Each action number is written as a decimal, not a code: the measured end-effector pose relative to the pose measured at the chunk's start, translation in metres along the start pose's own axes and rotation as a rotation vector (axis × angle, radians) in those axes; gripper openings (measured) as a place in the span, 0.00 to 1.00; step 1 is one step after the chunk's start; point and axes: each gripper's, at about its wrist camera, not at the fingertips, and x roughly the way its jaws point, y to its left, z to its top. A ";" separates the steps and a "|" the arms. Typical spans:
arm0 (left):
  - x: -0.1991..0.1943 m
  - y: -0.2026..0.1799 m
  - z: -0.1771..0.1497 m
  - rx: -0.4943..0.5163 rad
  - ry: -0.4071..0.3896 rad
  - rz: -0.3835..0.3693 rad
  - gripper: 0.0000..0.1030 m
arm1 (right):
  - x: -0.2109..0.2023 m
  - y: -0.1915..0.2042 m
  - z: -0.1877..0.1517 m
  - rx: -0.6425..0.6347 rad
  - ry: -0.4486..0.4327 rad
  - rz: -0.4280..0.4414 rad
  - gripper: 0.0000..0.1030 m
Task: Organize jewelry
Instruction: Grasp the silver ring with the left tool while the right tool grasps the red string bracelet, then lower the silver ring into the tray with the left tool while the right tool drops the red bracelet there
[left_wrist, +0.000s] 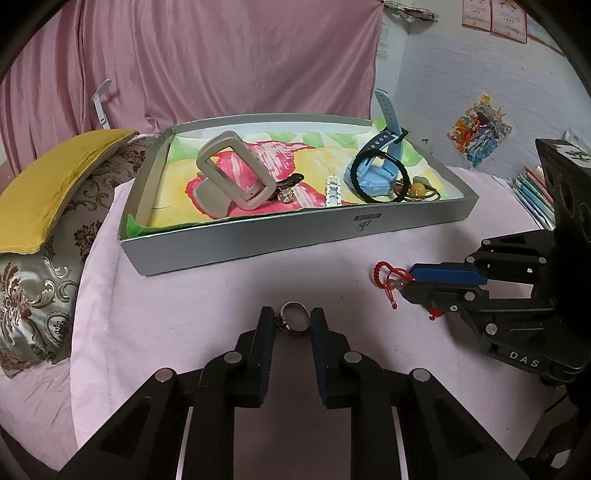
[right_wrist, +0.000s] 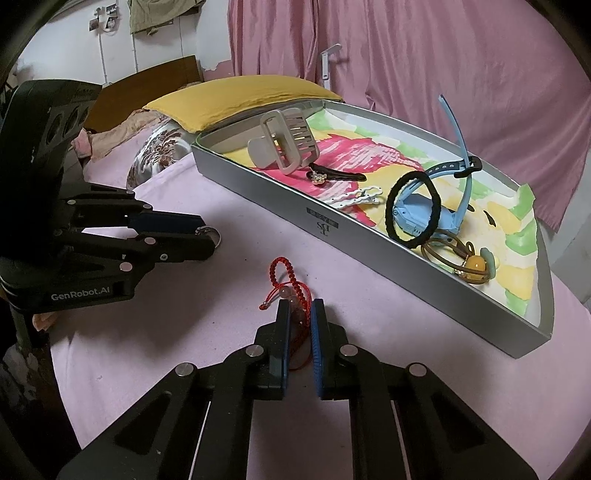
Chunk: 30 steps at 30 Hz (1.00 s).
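Nearest the left wrist camera, the left gripper has its jaws spread to either side of a metal ring lying on the pink sheet of the bed; the left pad seems to touch the ring's rim, but no pinch can be confirmed. Nearest the right wrist camera, the right gripper has its jaws narrowed around a red cord bracelet, part of the cord and a pale bead lying between the pads, the braided loop spilling forward onto the sheet. Whether the pads actually bear on the cord cannot be told.

Farther back, toward the bed's far edge, a shallow grey tray lined with painted paper holds the sorted items: a beige hair claw, a dark clip, a white clip, a blue watch ringed by a black hair tie, and an amber-beaded elastic.

Likely hazards, by judgement: the thin ring may tip or skid on the soft sheet as the jaws close, escaping sideways. The bracelet is caught off-centre, so its loose loop could slide free on lifting or snag the tray's near wall. The two grippers work close together and may collide.
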 end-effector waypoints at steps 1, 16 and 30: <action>0.000 0.000 0.000 -0.004 -0.003 -0.005 0.15 | 0.000 -0.001 0.000 0.004 -0.001 -0.005 0.09; -0.003 0.000 -0.003 -0.040 -0.027 -0.039 0.07 | -0.014 -0.013 -0.004 0.073 -0.074 -0.022 0.09; -0.034 -0.002 0.016 -0.162 -0.287 -0.032 0.06 | -0.053 -0.019 0.002 0.176 -0.343 -0.104 0.09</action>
